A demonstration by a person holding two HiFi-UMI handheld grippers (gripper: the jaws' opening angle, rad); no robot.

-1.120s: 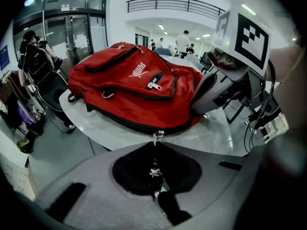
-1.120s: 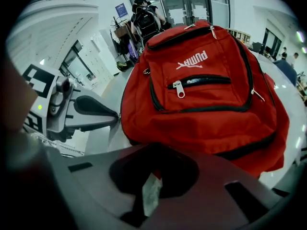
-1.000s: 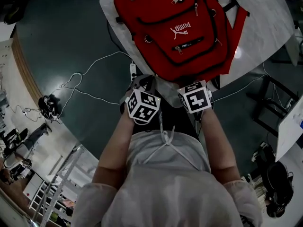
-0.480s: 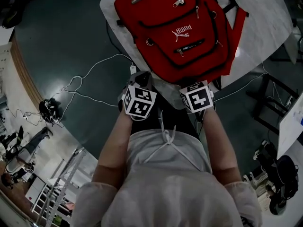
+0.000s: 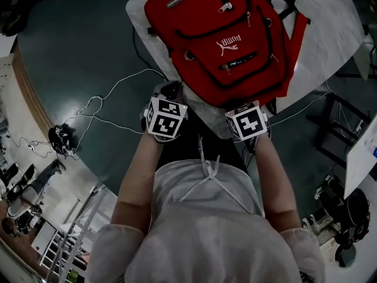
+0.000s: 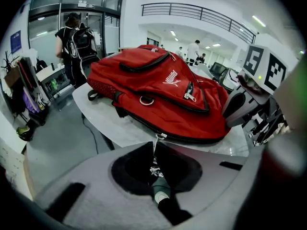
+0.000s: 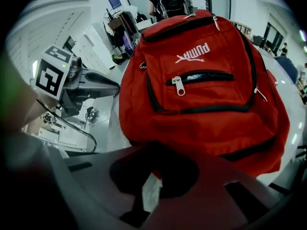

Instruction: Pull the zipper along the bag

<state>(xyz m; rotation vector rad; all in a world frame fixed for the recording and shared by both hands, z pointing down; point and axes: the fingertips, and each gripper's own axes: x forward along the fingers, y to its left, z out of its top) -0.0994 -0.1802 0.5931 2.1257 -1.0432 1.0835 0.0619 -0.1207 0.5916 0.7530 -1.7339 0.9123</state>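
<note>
Dark teal floor (image 5: pixel 70 46) under everything. White round table (image 5: pixel 330 28) at 12 to 1 o'clock in the head view. A red Puma backpack (image 5: pixel 224 40) lies flat on it, front face up, filling most of the tabletop, with its bottom edge toward the person. The person's grey top (image 5: pixel 206 217) fills 6 o'clock. White cables (image 5: pixel 112 87) trail over the floor at 9 o'clock. Left gripper (image 6: pixel 160 191) sits at the bag's 7 o'clock corner, just off the table rim. Its jaws are together, clamped on the metal zipper pull (image 6: pixel 155 169). The pull runs taut up to the slider (image 6: pixel 160 136) on the black main zipper (image 6: pixel 192 139), which follows the bag's near edge. Right gripper (image 7: pixel 146 195) is at the bag's 5 o'clock edge. A pale sliver of table shows between its jaws and red fabric reaches their mouth; cannot tell if they pinch it. Front-pocket zipper tab (image 7: pixel 178 86) hangs at the left end of its track, in the middle of the bag's face.
</note>
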